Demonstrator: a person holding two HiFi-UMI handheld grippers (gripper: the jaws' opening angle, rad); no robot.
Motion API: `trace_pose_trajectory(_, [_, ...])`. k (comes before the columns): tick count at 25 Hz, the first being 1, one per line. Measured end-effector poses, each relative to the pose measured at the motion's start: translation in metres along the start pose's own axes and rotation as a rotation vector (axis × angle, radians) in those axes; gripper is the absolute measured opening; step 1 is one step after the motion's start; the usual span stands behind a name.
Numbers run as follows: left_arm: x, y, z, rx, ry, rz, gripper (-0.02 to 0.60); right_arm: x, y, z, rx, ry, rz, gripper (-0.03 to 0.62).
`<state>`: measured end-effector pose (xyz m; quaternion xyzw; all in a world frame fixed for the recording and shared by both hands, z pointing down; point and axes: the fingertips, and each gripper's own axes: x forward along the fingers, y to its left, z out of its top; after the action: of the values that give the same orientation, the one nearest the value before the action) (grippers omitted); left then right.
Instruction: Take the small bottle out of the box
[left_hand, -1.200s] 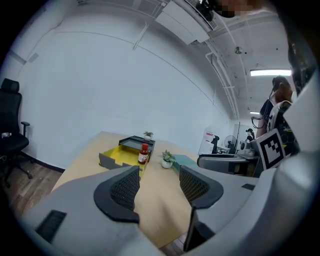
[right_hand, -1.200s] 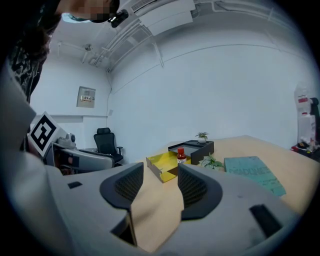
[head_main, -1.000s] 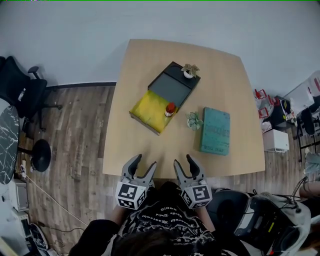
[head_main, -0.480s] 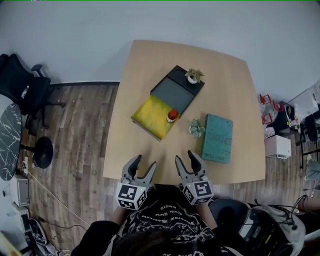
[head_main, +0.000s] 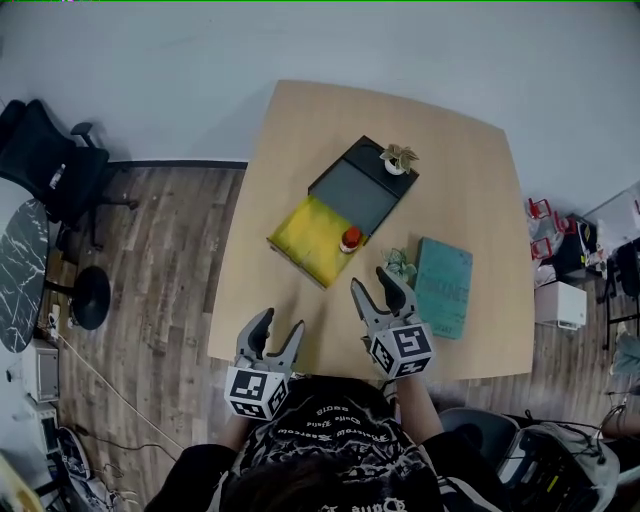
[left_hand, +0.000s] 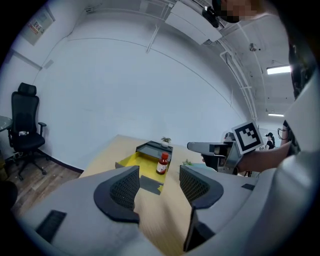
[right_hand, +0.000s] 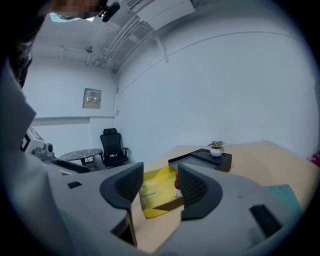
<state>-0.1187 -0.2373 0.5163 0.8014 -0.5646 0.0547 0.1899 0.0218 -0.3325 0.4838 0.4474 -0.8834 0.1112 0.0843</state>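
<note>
A small bottle with a red cap (head_main: 350, 239) stands upright in the open yellow box (head_main: 305, 237) near the table's middle; the left gripper view also shows the bottle (left_hand: 162, 164) in that box (left_hand: 135, 164). My right gripper (head_main: 372, 284) is open over the table, just short of the box, nothing between its jaws. In the right gripper view the yellow box (right_hand: 156, 194) lies ahead, and the bottle (right_hand: 177, 193) peeks out beside the right jaw. My left gripper (head_main: 280, 327) is open and empty at the table's near edge.
The box's dark lid part (head_main: 362, 186) carries a small potted plant (head_main: 398, 158). A second little plant (head_main: 400, 266) and a teal book (head_main: 443, 287) lie right of the box, close to the right gripper. An office chair (head_main: 50, 170) stands on the wooden floor at the left.
My right gripper has moved forward over the table toward the box and bottle. The left gripper has stayed near the table's front edge. Both remain open.
</note>
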Motion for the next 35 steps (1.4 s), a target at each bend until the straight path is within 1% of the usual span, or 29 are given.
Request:
trace_pose_trajectory(3, [-0.003, 0.01, 0.0, -0.007, 0.004, 0.027, 0.258, 0.021, -0.008, 0.0, -0.025, 0.03, 0.0, 0.225])
trace_pose_trajectory(8, [-0.006, 0.019, -0.001, -0.019, 0.014, 0.049, 0.258, 0.058, -0.018, -0.004, -0.055, 0.066, 0.006, 0.225])
trace_pose_trajectory(12, [-0.01, 0.027, -0.002, -0.024, 0.023, 0.079, 0.258, 0.085, -0.028, -0.01, -0.086, 0.093, -0.019, 0.225])
trace_pose_trajectory(15, [-0.012, 0.028, -0.002, -0.029, 0.034, 0.071, 0.258, 0.103, -0.034, -0.02, -0.115, 0.126, -0.039, 0.225])
trace_pose_trajectory(19, [-0.017, 0.036, 0.004, -0.026, 0.024, 0.097, 0.258, 0.121, -0.043, -0.034, -0.112, 0.155, -0.074, 0.225])
trace_pose_trajectory(22, [-0.02, 0.042, 0.005, -0.023, 0.033, 0.113, 0.258, 0.133, -0.052, -0.035, -0.136, 0.152, -0.102, 0.225])
trace_pose_trajectory(24, [-0.023, 0.046, 0.004, -0.023, 0.042, 0.121, 0.258, 0.14, -0.057, -0.032, -0.127, 0.151, -0.113, 0.225])
trace_pose_trajectory(26, [-0.027, 0.049, 0.003, -0.027, 0.047, 0.136, 0.258, 0.144, -0.059, -0.033, -0.115, 0.157, -0.112, 0.225])
trace_pose_trajectory(29, [-0.029, 0.051, 0.001, -0.031, 0.05, 0.158, 0.258, 0.147, -0.061, -0.036, -0.139, 0.166, -0.11, 0.225])
trace_pose_trajectory(35, [-0.03, 0.049, -0.003, -0.027, 0.059, 0.17, 0.258, 0.148, -0.067, -0.055, -0.128, 0.226, -0.117, 0.225])
